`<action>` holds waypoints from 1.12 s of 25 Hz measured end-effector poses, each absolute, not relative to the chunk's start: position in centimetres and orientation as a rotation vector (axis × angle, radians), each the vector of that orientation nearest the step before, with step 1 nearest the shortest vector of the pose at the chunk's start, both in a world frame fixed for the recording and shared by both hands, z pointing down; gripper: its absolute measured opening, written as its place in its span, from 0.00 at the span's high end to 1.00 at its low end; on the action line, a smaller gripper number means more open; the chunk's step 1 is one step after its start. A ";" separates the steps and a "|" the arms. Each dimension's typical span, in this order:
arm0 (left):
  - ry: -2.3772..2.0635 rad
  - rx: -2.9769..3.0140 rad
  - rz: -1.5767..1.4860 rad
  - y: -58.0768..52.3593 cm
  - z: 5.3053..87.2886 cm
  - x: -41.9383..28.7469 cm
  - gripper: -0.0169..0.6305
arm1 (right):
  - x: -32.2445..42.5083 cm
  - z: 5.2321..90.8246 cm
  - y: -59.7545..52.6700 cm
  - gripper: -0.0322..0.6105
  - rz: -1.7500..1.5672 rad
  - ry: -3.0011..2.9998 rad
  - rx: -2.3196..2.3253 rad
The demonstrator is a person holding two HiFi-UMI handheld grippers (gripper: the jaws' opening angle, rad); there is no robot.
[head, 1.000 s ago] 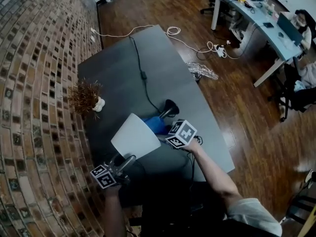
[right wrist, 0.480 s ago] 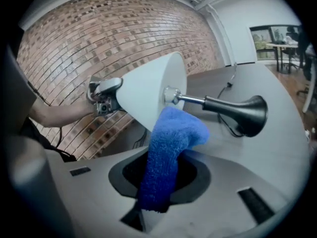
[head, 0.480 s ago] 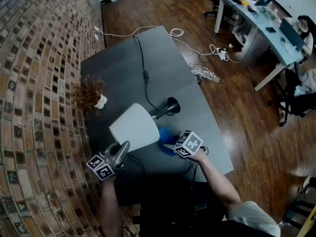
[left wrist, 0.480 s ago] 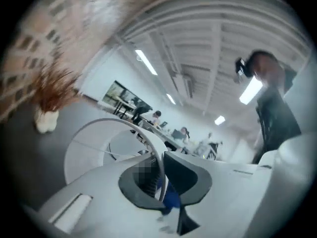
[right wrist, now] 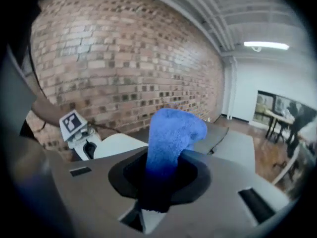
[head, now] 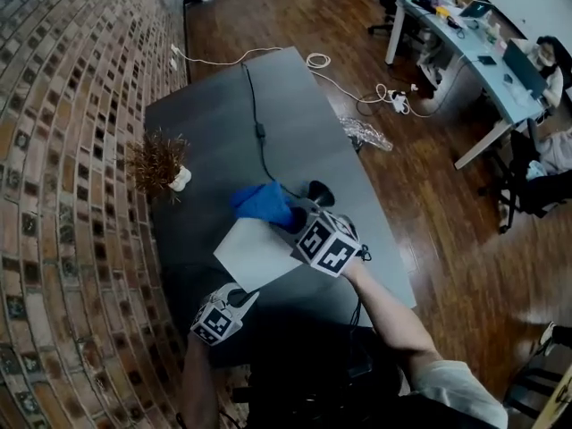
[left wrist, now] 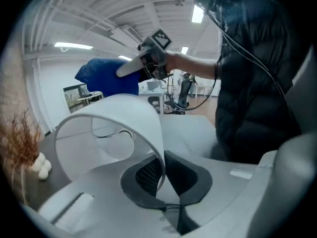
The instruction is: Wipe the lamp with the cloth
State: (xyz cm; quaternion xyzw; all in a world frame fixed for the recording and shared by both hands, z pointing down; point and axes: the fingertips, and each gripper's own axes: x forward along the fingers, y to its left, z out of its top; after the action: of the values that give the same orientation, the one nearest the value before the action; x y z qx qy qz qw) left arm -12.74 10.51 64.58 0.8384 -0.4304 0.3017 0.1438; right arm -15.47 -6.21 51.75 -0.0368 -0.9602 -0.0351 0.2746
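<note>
Fluffy blue cloth [right wrist: 173,128], smooth matt lampshade [left wrist: 130,112]

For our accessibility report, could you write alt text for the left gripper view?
The left gripper pinches the rim of the white lampshade. Beyond it, the right gripper holds a blue cloth; a dried plant stands at left.

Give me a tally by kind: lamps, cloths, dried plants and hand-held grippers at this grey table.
lamp: 1
blue cloth: 1
dried plant: 1
hand-held gripper, left and right: 2
total: 5
</note>
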 end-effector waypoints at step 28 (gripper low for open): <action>-1.131 1.745 -0.653 6.2 56.3 -15.5 0.96 | -8.8 61.8 -10.7 0.82 0.729 -2.532 -0.049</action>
State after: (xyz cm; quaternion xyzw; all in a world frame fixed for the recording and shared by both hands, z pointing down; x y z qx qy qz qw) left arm -15.54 6.23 56.31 0.7098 -0.4601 -0.2656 0.4625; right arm -8.79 -10.73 61.79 -0.0179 -0.9302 0.2680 0.2503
